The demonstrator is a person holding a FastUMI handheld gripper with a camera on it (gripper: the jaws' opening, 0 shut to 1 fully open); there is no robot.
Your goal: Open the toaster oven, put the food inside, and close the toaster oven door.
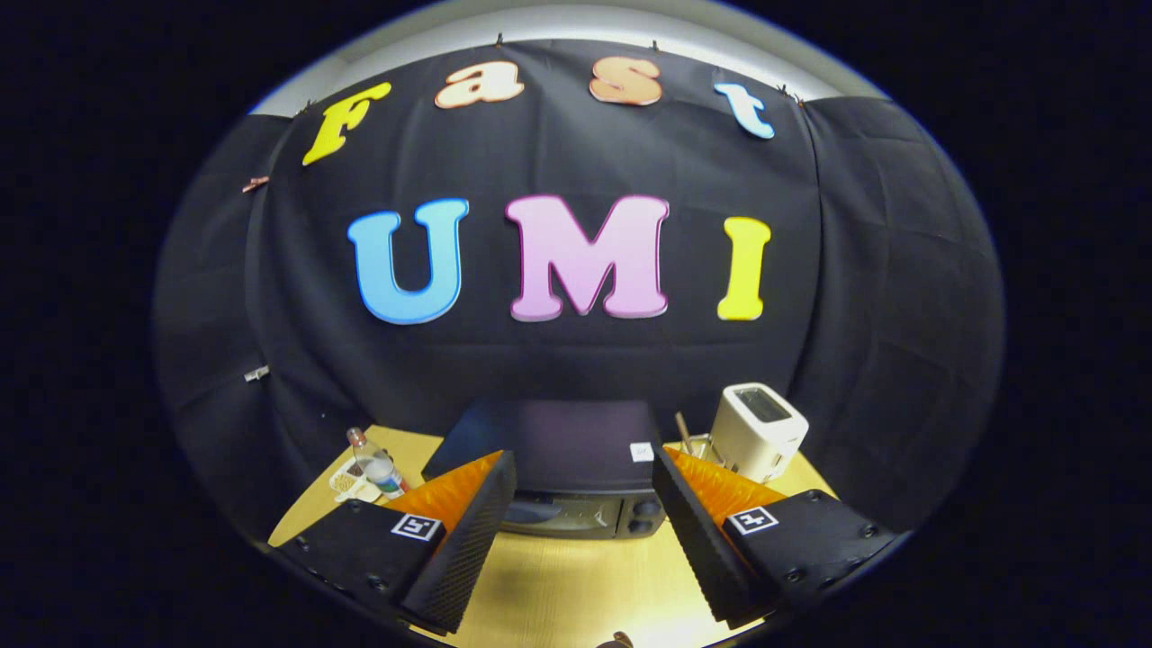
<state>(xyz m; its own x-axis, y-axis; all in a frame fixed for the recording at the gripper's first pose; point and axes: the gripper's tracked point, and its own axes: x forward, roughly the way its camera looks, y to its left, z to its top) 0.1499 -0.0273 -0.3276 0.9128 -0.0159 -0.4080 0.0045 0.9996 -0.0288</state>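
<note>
Gripper (583, 531) held high above the table (576, 585), fingers spread wide apart and holding nothing, looking down on the toaster oven (567, 468).

The toaster oven stands on the table just ahead of the fingers and between them, its front with the knobs turned toward the gripper; from this high angle its door seems to be up and shut, though only a narrow strip of it shows. I judge the wide fingers and the centred position fit an approach to the door, but they fit a retreat from a closed oven as well. A bottle (376, 463) beside a small dish (353, 482) stands left of the oven, a white toaster (758, 430) right of it. Which item is the food, I cannot tell.
</note>
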